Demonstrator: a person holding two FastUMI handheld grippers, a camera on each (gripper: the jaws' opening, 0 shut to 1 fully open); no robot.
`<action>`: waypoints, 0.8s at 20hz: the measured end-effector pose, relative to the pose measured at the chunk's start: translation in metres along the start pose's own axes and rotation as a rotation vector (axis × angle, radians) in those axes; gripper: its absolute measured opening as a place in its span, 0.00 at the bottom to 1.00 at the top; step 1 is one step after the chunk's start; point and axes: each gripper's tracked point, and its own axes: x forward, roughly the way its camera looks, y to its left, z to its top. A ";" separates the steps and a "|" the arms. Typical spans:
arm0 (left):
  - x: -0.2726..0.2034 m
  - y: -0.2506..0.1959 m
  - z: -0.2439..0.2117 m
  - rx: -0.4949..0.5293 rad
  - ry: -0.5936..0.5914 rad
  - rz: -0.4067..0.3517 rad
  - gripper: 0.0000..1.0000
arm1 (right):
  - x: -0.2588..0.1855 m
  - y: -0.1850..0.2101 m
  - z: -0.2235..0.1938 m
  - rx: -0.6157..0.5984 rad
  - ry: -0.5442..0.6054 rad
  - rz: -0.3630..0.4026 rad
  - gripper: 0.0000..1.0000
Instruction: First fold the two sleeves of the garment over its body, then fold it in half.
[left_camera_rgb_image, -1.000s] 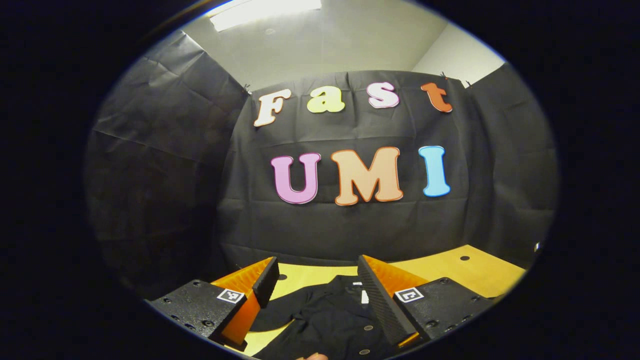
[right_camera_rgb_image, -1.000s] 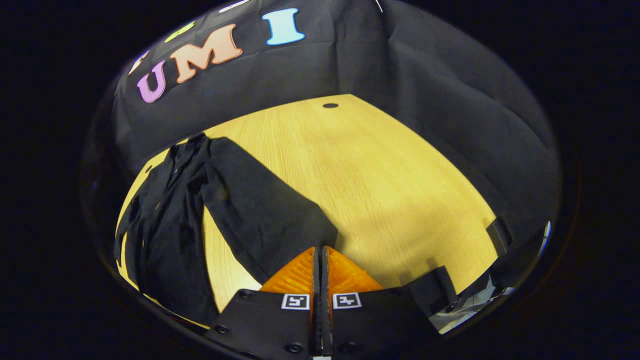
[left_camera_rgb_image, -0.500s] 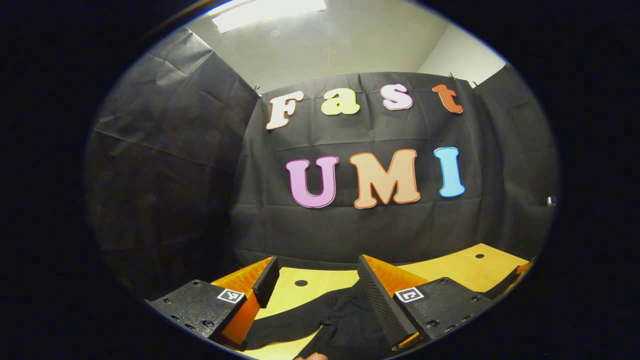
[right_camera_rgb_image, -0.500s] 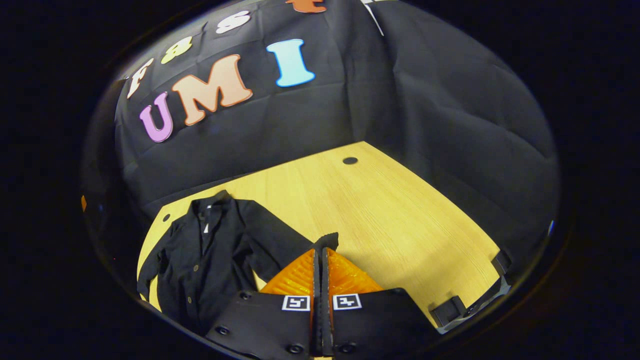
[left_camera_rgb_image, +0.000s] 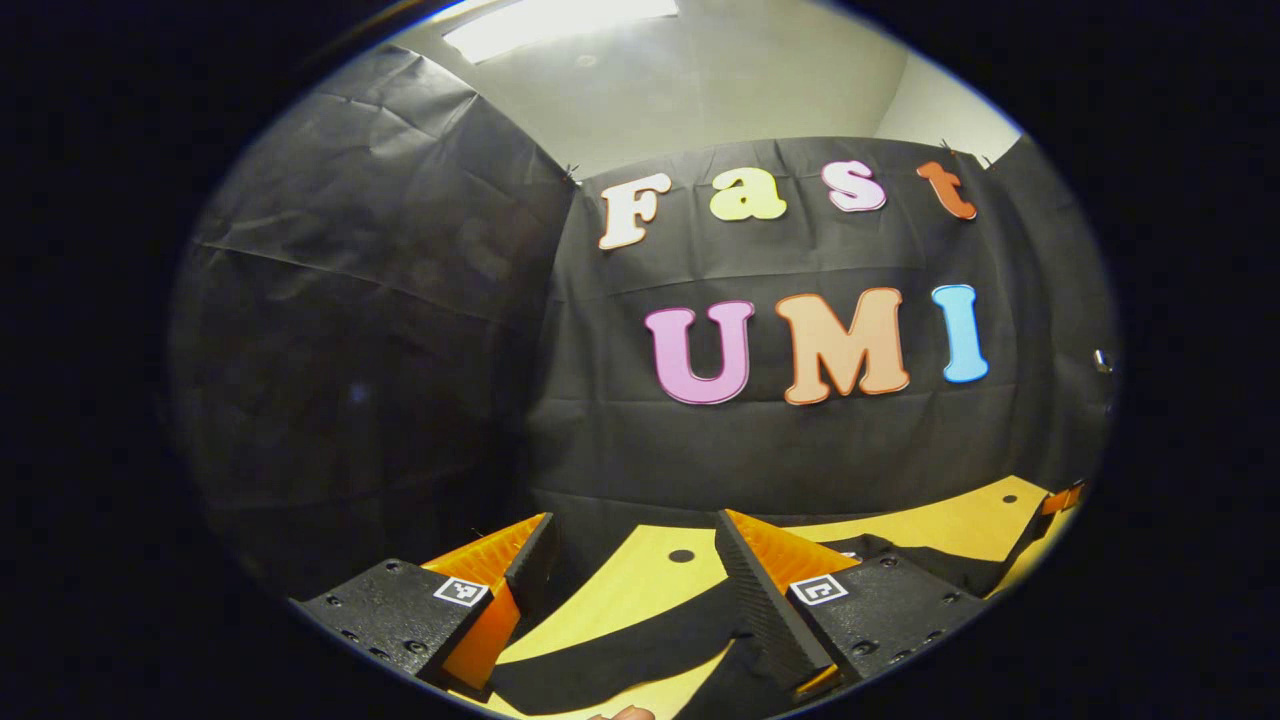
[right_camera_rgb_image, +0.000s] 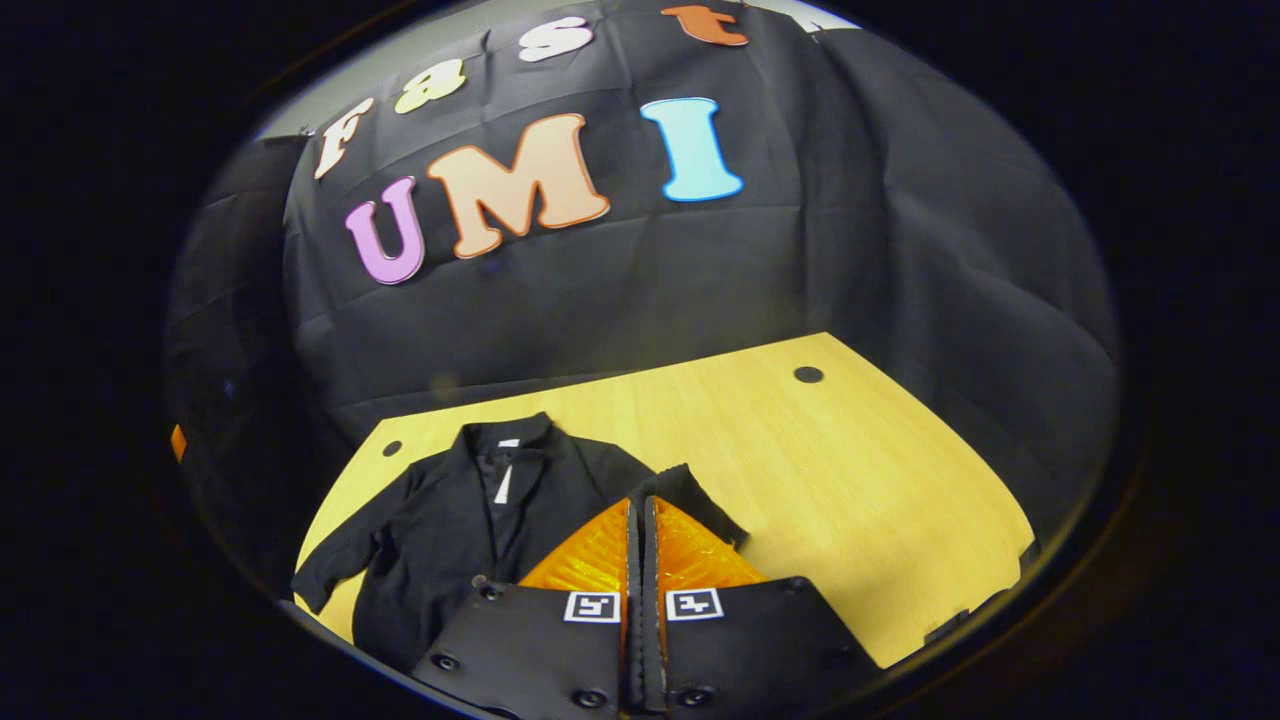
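Note:
A black buttoned garment (right_camera_rgb_image: 440, 540) lies front up on the yellow wooden table (right_camera_rgb_image: 800, 480), collar toward the wall. My right gripper (right_camera_rgb_image: 640, 500) is shut on the cuff of the garment's right sleeve (right_camera_rgb_image: 690, 490), holding it raised beside the garment's body. The other sleeve (right_camera_rgb_image: 340, 560) lies spread out to the left. In the left gripper view my left gripper (left_camera_rgb_image: 635, 540) stands open above the table (left_camera_rgb_image: 650, 580), and that spread sleeve (left_camera_rgb_image: 620, 650) runs as a dark band below and between its fingers, untouched.
Round holes (right_camera_rgb_image: 808, 375) mark the table's far corners. Black cloth walls close the booth behind and beside the table. At the right rim of the left gripper view I see a tip of the other gripper (left_camera_rgb_image: 1060, 497) with dark cloth (left_camera_rgb_image: 950, 570) below it.
My right gripper has carried the sleeve cuff from out on the table up and in toward the garment's body. My left gripper has shifted from over the garment's front to over the left sleeve.

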 end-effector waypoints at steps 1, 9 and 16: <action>-0.001 0.008 -0.002 0.003 0.003 0.013 0.93 | 0.003 0.012 0.001 -0.006 -0.003 0.015 0.02; -0.008 0.064 -0.015 0.010 0.022 0.085 0.93 | 0.017 0.103 0.010 -0.119 -0.038 0.098 0.02; -0.001 0.100 -0.034 0.015 0.056 0.099 0.93 | 0.030 0.175 0.000 -0.195 -0.044 0.146 0.02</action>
